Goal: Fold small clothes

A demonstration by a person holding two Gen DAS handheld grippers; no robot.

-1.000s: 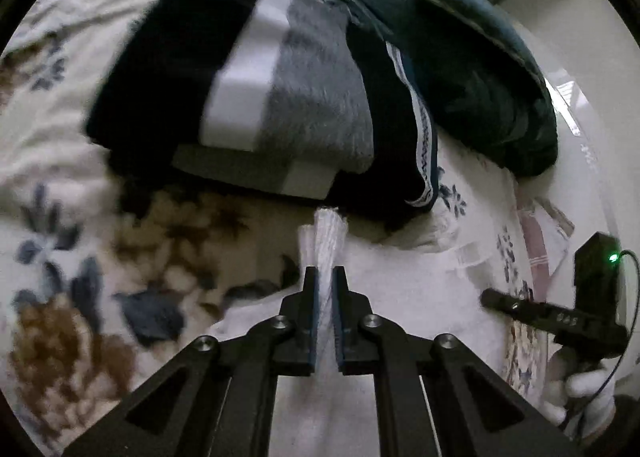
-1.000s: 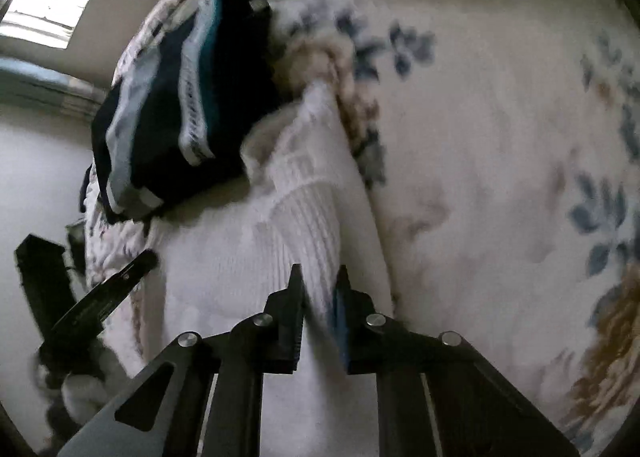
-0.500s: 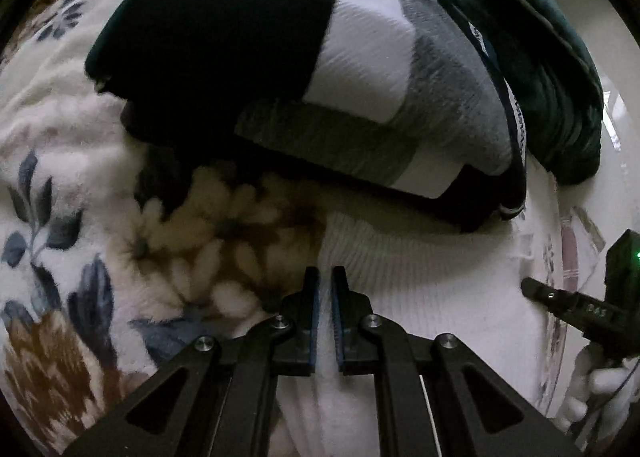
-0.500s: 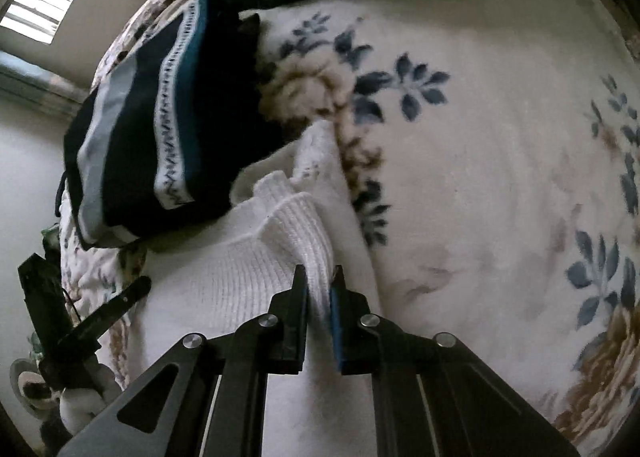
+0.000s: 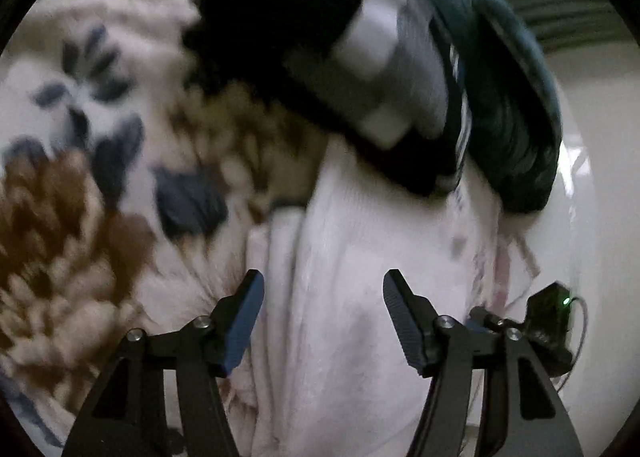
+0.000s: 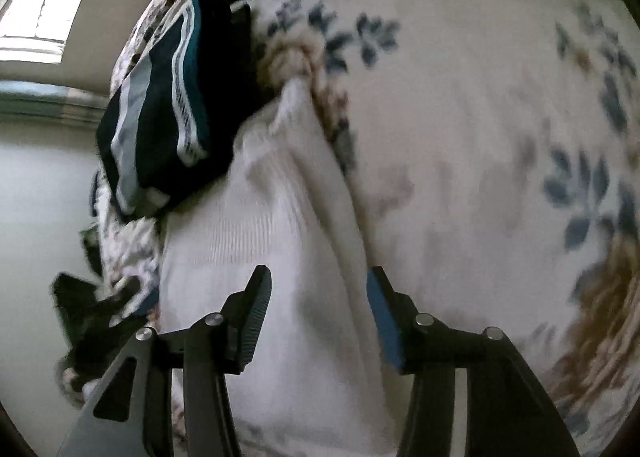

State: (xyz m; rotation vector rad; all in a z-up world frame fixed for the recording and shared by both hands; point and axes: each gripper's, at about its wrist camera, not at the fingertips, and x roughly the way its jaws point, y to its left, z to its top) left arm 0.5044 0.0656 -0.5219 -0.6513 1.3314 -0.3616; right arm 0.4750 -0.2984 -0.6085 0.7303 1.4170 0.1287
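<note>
Left wrist view, blurred with motion: the left gripper (image 5: pixel 323 313) has just spread its jaws, and the white knit garment (image 5: pixel 360 257) lies flat under the gap, its pads pressing on nothing. The garment's folded left edge runs just inside the left finger (image 5: pixel 244 317), and cloth stretches past the right one. Beyond it sits a stack of folded dark clothes (image 5: pixel 340 57) with grey and white bands, touching the garment's far end, all on a floral blanket (image 5: pixel 80 177). Over on the right wrist view, the right gripper (image 6: pixel 318 309) has been opening too, jaws apart, nothing clamped; the white garment (image 6: pixel 256 237) lies below and between the fingers, its ribbed fold reaching away toward the dark stack (image 6: pixel 168 105). At far left there, the other gripper shows as a dark blur
</note>
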